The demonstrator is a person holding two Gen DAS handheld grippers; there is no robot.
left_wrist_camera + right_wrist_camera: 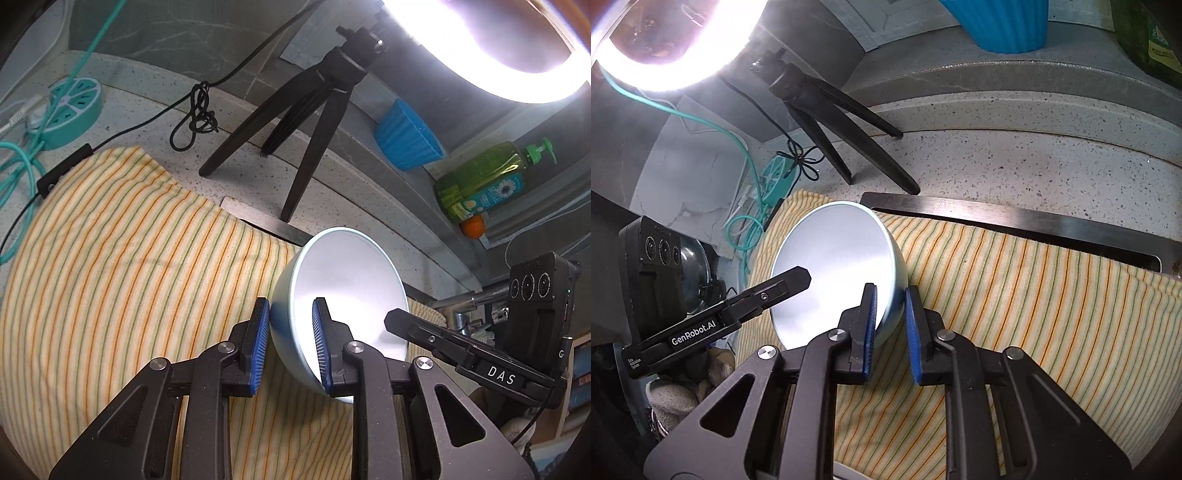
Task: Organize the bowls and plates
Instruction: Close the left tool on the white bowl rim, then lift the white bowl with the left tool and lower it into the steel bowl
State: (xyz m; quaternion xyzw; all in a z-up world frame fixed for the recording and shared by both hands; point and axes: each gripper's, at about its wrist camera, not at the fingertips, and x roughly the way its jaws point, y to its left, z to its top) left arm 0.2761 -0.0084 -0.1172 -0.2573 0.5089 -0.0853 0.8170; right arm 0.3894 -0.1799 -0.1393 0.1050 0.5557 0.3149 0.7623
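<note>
Left wrist: both tongs (290, 345) clamping bowl (343, 280)

The pale blue glazed bowl (343, 295) looks smooth and glossy; the yellow striped cloth (129, 258) matt and woven; the grey speckled stone tabletop (1015, 166) polished.

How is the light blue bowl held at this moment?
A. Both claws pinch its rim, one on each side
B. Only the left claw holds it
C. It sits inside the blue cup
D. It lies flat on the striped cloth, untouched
A: the left claw and the right claw each pinch the rim of the tilted bowl from opposite sides.
</note>
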